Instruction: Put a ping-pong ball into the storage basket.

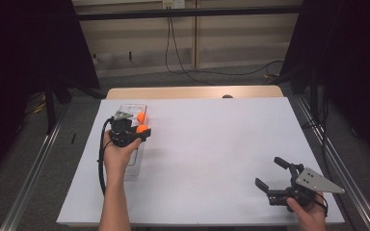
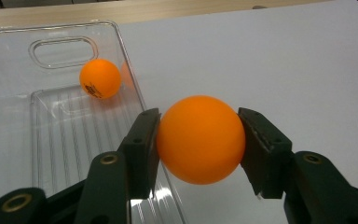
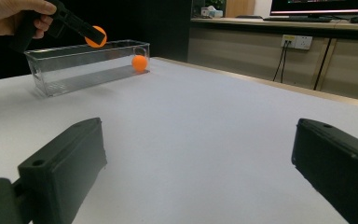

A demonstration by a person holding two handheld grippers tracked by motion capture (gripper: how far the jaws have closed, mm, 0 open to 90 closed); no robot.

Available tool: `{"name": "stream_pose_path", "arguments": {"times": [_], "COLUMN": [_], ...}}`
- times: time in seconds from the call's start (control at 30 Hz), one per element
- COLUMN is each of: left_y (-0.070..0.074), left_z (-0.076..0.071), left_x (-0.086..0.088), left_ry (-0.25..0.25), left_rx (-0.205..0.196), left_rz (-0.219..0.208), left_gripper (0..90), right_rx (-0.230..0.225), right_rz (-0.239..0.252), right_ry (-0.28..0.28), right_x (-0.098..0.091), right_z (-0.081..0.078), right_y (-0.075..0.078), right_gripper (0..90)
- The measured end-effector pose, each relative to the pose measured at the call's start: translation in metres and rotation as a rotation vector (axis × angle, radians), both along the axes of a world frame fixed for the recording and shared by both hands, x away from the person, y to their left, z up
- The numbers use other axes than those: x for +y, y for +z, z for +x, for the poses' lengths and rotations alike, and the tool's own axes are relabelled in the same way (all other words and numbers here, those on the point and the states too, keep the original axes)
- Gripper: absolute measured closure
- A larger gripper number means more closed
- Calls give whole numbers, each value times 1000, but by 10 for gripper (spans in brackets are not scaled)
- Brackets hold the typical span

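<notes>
Orange and smooth, the held ball is sitting clamped between the black jaws of the left gripper, hovering at the long side wall of the clear bin. Light, hollow-looking and slippery, it is probably best pinched across its widest part. A second ball is resting inside the bin. Well apart, the right gripper is idling with its jaws wide on the white table, blocking nothing.
</notes>
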State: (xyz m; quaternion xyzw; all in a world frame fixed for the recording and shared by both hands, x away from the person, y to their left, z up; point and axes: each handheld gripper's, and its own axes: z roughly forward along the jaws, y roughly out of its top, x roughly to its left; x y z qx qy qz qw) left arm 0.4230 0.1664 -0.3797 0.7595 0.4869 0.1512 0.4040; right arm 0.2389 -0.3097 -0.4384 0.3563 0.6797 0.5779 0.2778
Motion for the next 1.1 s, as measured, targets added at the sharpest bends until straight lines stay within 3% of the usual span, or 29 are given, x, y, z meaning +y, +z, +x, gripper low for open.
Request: {"name": "stream_pose_path", "arguments": {"times": [1.1], "left_y": [9], "left_z": [-4], "left_x": [13], "left_ry": [45], "left_rx": [-27], "left_rz": [47], "left_gripper": [510], "right_rx": [-2], "right_rz": [-3], "right_ry": [0], "right_x": [-2], "right_z": [-2], "right_y": [0], "right_gripper": [24]}}
